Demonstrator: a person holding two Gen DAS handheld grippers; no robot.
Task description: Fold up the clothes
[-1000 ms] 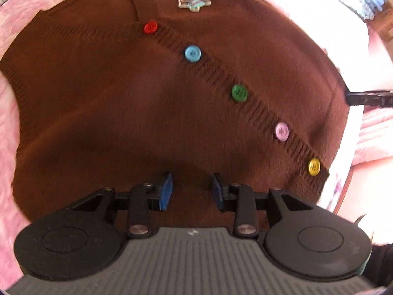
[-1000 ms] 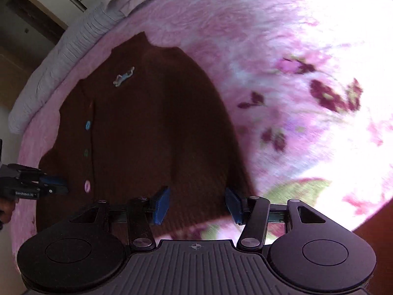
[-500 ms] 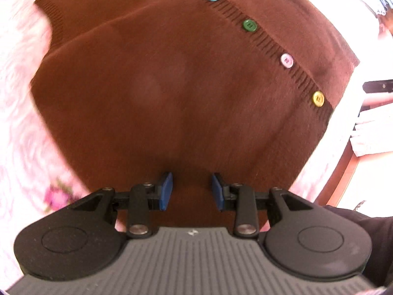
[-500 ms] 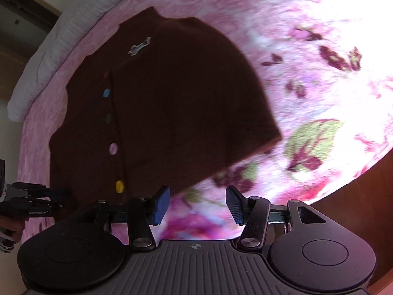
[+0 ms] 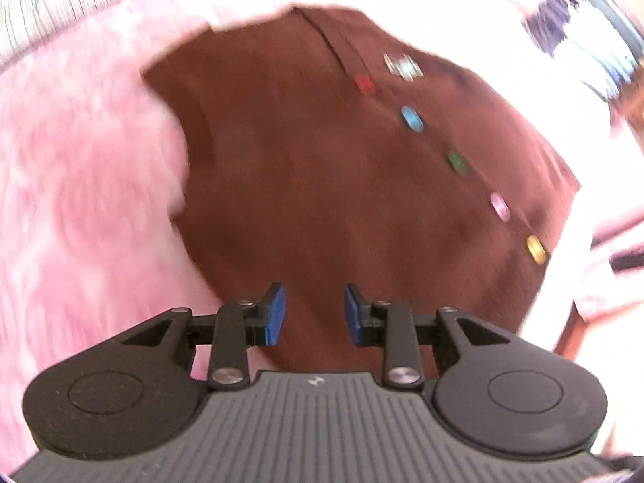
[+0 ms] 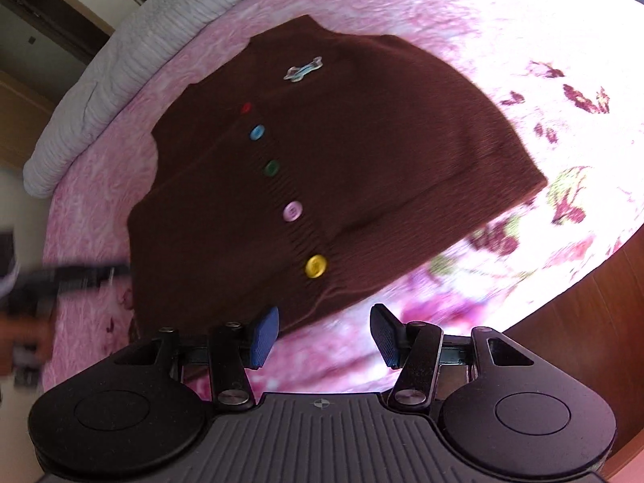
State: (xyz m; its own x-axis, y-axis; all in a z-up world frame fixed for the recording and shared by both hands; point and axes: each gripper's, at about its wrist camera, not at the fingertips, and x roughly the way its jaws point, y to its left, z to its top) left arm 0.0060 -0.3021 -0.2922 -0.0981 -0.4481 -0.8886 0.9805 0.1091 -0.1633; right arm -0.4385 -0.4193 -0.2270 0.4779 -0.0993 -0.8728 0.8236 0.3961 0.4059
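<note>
Both hand-held grippers hung over a brown knitted cardigan (image 6: 342,169) that lay flat, front up, on a bed covered with a pink floral bedspread (image 6: 503,32). From its own wrist view, the left hand-held gripper (image 5: 314,314) had its blue-padded jaws spread apart with nothing between them, poised above the cardigan (image 5: 322,185) near its hem; that view was blurred. The right hand-held gripper (image 6: 322,334) was likewise spread and empty, sitting just off the hem edge with the bedspread showing between its pads. A column of buttons ran down the ribbed placket: red button (image 6: 246,108), blue button (image 6: 257,132), green button (image 6: 271,168), lilac button (image 6: 293,211) and yellow button (image 6: 316,266) nearest the hem. A pale bone-shaped patch (image 6: 302,70) sat on the chest beside the top button. A grey striped pillow (image 6: 133,56) lay along the far edge of the bed, beyond the collar.
</note>
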